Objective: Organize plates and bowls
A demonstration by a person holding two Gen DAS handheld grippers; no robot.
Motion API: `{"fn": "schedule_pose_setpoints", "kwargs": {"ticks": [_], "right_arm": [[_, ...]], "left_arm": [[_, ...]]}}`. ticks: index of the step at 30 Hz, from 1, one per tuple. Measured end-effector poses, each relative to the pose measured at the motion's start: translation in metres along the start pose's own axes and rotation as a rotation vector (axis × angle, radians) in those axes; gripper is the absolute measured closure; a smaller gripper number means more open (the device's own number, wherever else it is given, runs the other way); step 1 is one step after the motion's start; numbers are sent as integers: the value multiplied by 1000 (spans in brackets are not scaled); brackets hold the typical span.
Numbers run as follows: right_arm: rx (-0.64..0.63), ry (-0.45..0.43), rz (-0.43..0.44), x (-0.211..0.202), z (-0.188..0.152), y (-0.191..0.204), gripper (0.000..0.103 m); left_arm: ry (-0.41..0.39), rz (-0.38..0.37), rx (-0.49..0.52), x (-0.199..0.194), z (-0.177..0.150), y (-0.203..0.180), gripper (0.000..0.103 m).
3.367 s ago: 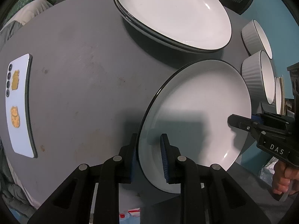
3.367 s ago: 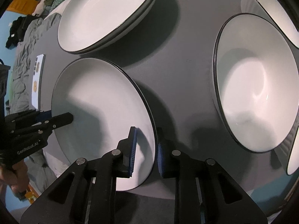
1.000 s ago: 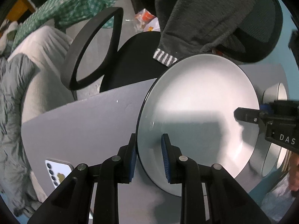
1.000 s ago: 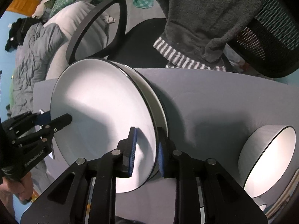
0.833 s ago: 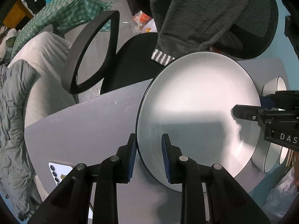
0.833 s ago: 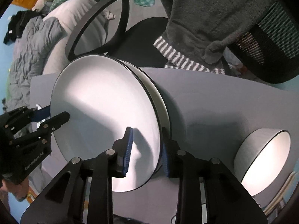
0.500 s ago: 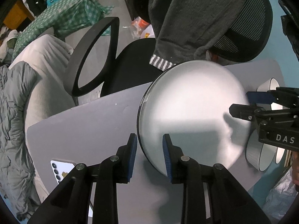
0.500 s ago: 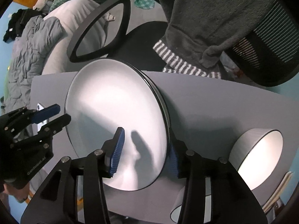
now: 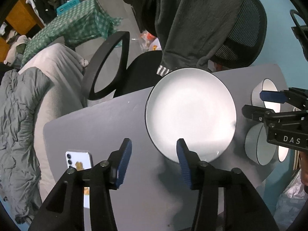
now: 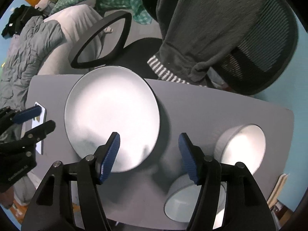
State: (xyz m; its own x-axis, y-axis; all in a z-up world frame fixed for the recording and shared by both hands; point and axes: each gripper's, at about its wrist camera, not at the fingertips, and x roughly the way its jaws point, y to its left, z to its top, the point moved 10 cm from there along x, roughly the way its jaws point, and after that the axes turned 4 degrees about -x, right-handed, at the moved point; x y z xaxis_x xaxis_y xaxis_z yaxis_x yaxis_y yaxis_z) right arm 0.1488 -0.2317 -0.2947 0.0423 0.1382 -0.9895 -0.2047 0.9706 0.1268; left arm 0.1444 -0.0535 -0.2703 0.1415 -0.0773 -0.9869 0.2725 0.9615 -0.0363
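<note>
A stack of white plates with black rims [image 9: 190,113] lies flat on the grey table [image 9: 96,127], near the far edge. My left gripper [image 9: 154,161] hangs above the stack's left rim, its jaws opening, with nothing between the blue pads. In the right wrist view the same stack [image 10: 111,115] lies below my right gripper [image 10: 149,154], whose jaws are also opening and hold nothing. Each gripper shows in the other's view: the right gripper [image 9: 254,105] and the left gripper [image 10: 44,117]. White ribbed bowls [image 10: 242,146] [image 10: 184,198] stand to the right of the stack.
A phone [image 9: 79,161] lies on the table left of the plates. A black office chair [image 9: 134,71] draped with a grey garment [image 9: 192,19] stands just behind the table's far edge. Bowls [image 9: 267,94] [image 9: 256,144] line the right side.
Both grippers let go of the plate, now on the stack. Their jaws have spread wide and both have risen, so the table looks smaller.
</note>
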Motion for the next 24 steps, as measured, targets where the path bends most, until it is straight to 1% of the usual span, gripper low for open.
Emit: {"fn": "schedule_pose_setpoints", "kwargs": {"ticks": [3,5,6,18,24], "right_arm": [[12,-18,-8,-13,-11,0,37],[23,-27,-7,-21,-20,1,36],[29,-29,-8,-25,-25,2,36],[120,-53,-18,-54,-93,0,34],[196,-56,-18,-63,-126,-11,34]], "left_arm": [[-17,-3,1,-12,-9,-3,49],[-27,-2,1,-19,-17,-5,43],[-31,-4,2,-22,-21,-5,43],[-25,-42,-11,-44,-62,-23,35],[14,-74,4,-39,-83,-43,35]]}}
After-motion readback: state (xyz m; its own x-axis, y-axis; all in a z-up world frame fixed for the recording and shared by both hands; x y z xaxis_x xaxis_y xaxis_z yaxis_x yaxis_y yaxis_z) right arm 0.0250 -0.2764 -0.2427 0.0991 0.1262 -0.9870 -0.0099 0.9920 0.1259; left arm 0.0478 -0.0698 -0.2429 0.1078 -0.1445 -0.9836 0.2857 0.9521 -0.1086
